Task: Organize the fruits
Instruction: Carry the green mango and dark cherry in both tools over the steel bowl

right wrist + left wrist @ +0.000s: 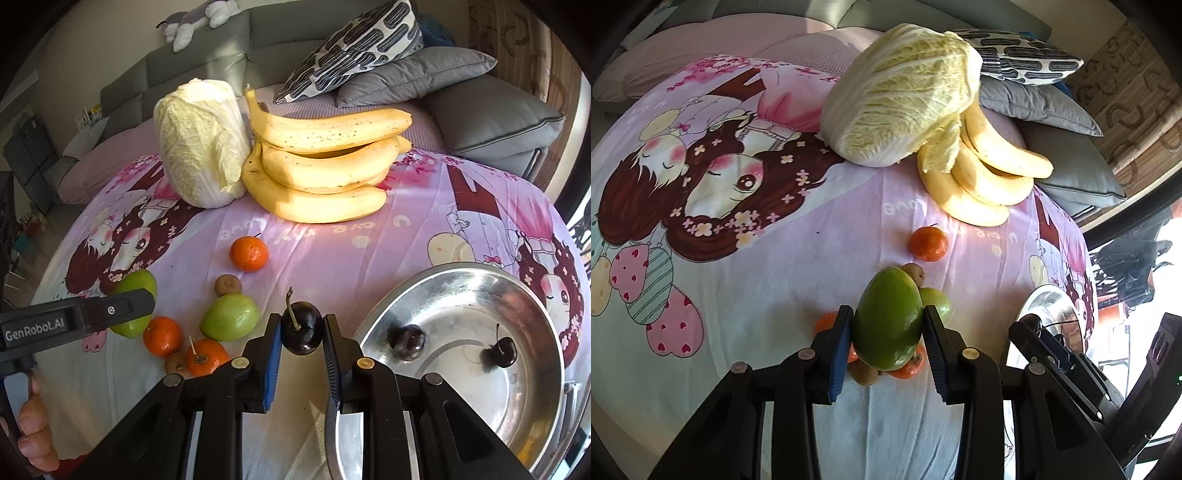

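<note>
Pinching a smooth, firm green mango (888, 317) across its middle at lower centre, the left gripper (888, 328) should squeeze gently against slipping, while the right gripper (302, 332) clamps a small, bruisable dark cherry (303, 328) just left of the steel bowl (532, 369).

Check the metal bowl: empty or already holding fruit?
Not empty. The metal bowl holds two dark cherries; a third cherry sits clamped in the right gripper.

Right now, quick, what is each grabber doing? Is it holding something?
Left gripper: shut on the big green fruit, held above the cloth.
Right gripper: shut on a dark cherry, beside the metal bowl.
</note>
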Available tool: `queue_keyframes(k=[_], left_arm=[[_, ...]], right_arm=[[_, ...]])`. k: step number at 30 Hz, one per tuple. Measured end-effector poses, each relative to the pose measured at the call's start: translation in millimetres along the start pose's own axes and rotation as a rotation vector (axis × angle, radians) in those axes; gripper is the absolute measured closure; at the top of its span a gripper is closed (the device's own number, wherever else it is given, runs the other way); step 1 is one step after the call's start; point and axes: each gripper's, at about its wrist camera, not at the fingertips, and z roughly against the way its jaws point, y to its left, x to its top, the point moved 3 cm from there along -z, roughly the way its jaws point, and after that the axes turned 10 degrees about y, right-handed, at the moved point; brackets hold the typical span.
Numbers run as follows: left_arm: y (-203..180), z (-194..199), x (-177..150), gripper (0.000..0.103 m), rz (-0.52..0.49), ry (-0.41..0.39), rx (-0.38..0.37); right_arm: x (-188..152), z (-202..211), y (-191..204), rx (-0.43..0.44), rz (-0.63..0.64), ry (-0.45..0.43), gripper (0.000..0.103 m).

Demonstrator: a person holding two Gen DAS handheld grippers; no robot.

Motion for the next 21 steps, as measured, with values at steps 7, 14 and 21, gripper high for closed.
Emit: queue_keyframes(k=[7,14,21], left_arm=[[-46,-14,-1,0.063,-0.109,0.043,0.006],[-101,-29,-11,0.063,-0.237,0.091,0.003],[-150,-50,-29,0.063,-0.350,0.151,-0.002]], right_arm=[[0,10,-39,0.000,-0.112,-0.013,0.079],[-3,19,-79,-0.014,-0.227,-0.025,0.079],[-14,27,-120,-0.033,-0.342,-0.034,0.079]])
